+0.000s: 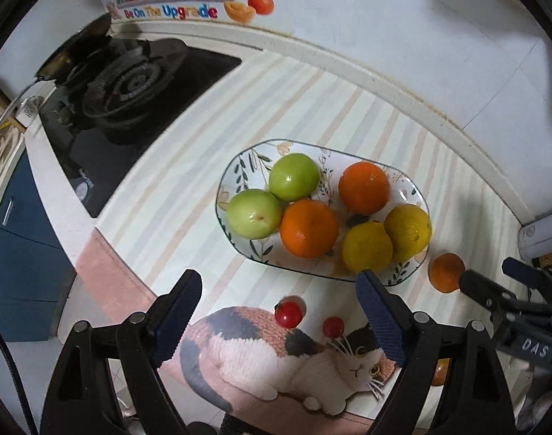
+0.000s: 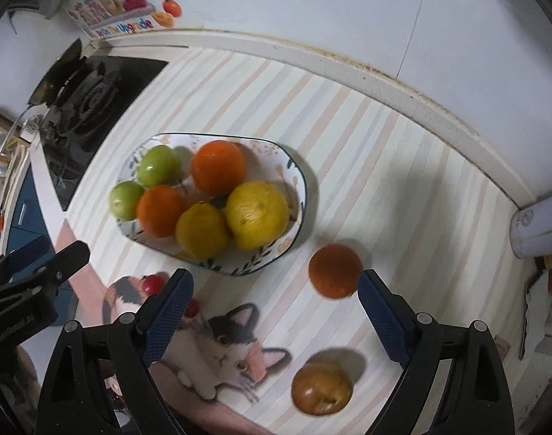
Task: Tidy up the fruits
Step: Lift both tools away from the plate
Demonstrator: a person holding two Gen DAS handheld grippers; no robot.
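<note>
An oval floral plate (image 1: 239, 161) (image 2: 295, 171) on the striped counter holds two green fruits (image 1: 294, 177), two oranges (image 1: 308, 228) and two yellow citrus (image 1: 408, 230). A loose orange (image 1: 446, 272) (image 2: 334, 271) lies on the counter right of the plate. Near the front edge sits a brownish apple (image 2: 322, 388). Two cherry tomatoes (image 1: 288, 313) (image 2: 152, 284) rest on the cat mat. My left gripper (image 1: 277, 290) (image 2: 40, 259) hangs open above the mat, nothing between its pads. My right gripper (image 2: 274, 282) (image 1: 493, 273) is open and empty too, its right finger beside the loose orange.
A black gas stove (image 1: 131, 83) (image 2: 84, 98) takes up the counter's left end. The cat-print mat (image 1: 276, 355) (image 2: 221, 348) lies along the front edge. A white tiled wall runs behind, and a white roll (image 2: 540, 224) lies at the right. Blue cabinets (image 1: 19, 239) are below left.
</note>
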